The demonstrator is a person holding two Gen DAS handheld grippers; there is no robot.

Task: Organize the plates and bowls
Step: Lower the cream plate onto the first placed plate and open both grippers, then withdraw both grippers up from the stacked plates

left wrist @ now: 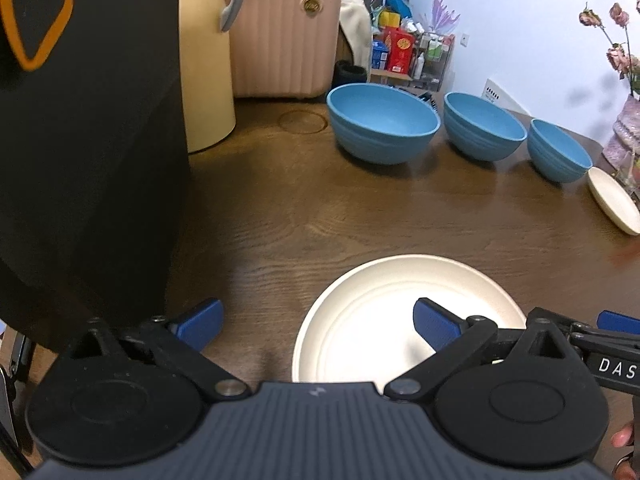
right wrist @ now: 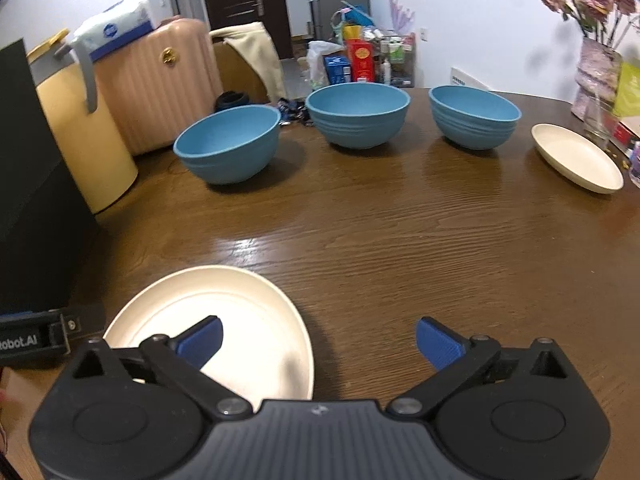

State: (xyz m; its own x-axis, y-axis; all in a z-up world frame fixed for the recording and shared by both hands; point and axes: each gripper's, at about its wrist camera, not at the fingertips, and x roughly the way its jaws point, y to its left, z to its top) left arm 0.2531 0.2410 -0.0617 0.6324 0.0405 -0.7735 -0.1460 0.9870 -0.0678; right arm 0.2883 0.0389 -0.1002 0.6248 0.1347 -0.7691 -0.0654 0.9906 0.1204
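Closest thing in both views is the big cream plate (right wrist: 224,320), flat on the wooden table (right wrist: 380,232) right at the near edge. Right gripper (right wrist: 318,340) is spread wide with nothing in it; its left blue pad (right wrist: 200,340) hangs over the plate's right half, while the other pad (right wrist: 438,342) is over bare wood, so the plate's right rim falls in the gap between the jaws. Can't tell if the pad actually touches the plate.

Left gripper (left wrist: 318,326) is the mirror of that: also wide open and empty, its right-side pad (left wrist: 436,326) over the plate (left wrist: 380,312), its left-side pad (left wrist: 200,324) over the table just beside a tall black box (left wrist: 88,160). That box crowds the whole left side, so not much room there.

Past the plate there's a wide stretch of bare wood across the middle of the table. Beyond that, three blue bowls in a row, all upright and apart from each other: left bowl (right wrist: 228,144), middle bowl (right wrist: 358,114), right bowl (right wrist: 474,116). A smaller cream plate (right wrist: 576,156) sits off to the right, near a vase of dried flowers (right wrist: 596,76) at the table's far right edge.

Far left there's a yellow jug (right wrist: 84,140) beside the black box, and a pink suitcase (right wrist: 160,80) behind the table edge.
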